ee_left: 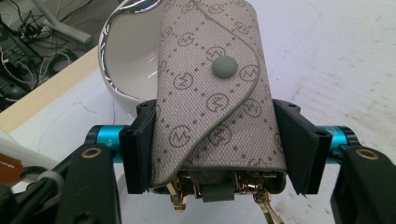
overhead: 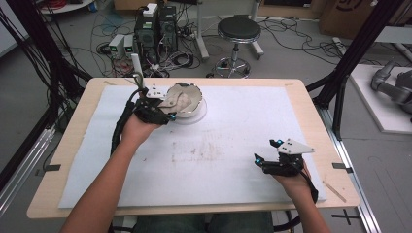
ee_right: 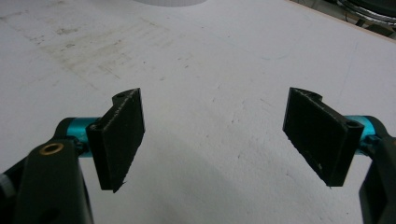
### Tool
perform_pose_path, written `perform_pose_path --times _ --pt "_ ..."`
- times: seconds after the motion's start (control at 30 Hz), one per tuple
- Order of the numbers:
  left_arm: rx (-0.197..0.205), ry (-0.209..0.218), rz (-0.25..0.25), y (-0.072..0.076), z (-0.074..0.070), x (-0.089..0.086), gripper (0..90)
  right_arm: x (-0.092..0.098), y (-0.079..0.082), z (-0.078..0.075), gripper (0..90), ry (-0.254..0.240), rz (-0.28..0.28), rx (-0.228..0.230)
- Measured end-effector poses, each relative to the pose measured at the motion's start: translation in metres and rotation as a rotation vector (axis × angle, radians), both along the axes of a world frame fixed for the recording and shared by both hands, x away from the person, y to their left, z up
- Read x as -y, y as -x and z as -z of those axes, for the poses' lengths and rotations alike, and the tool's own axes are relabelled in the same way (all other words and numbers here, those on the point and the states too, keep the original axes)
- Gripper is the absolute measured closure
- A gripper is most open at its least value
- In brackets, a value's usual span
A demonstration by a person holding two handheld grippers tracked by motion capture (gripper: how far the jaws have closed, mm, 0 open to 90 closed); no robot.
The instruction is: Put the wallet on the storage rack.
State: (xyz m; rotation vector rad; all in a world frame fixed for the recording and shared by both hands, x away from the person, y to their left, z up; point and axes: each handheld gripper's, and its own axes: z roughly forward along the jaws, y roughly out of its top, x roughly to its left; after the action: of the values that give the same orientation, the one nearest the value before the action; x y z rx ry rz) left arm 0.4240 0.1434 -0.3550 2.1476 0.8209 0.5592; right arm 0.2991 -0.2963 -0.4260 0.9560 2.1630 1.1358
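— Nearest item, please.

— Right gripper [overhead: 268,150], black with teal fittings, at the near right of the white foam sheet [overhead: 243,160]. Jaws stand wide apart, nothing between them; in the right gripper view the stained sheet lies bare beyond its black pads [ee_right: 122,135].

— Next?

— Brownish stain patch [overhead: 199,153], mid-sheet, between the two grippers.

— And the left side?

— Left gripper [overhead: 167,115], farther back and left of centre, clamped on a grey fabric key pouch with a monogram print and a round snap button [ee_left: 212,98]. Pads press both of its sides; gold-coloured clips [ee_left: 180,196] hang from its lower end.

— Where does the pouch sit?

— Held at the rim of a white bowl with a shiny metallic edge [overhead: 189,97], partly over it; whether it touches the rim is hard to tell.

— Beyond that?

— Light wooden table [overhead: 311,97], then a black round stool [overhead: 238,30] on the floor.
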Motion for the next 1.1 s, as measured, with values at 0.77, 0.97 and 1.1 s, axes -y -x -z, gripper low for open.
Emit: perform_pose_path --times 0.77,0.97,1.1 --pt "-0.063 -0.119 0.001 -0.046 0.004 0.038 36.3 0.001 0.0 0.001 21.2 0.007 -0.001 -0.005" --pt "-0.079 -0.116 -0.021 -0.054 0.011 0.037 36.2 0.001 0.0 0.002 21.2 0.005 0.002 -0.009" --pt "-0.075 -0.114 -0.019 -0.056 0.012 0.04 36.0 0.001 0.0 0.003 21.2 0.007 0.001 -0.009"
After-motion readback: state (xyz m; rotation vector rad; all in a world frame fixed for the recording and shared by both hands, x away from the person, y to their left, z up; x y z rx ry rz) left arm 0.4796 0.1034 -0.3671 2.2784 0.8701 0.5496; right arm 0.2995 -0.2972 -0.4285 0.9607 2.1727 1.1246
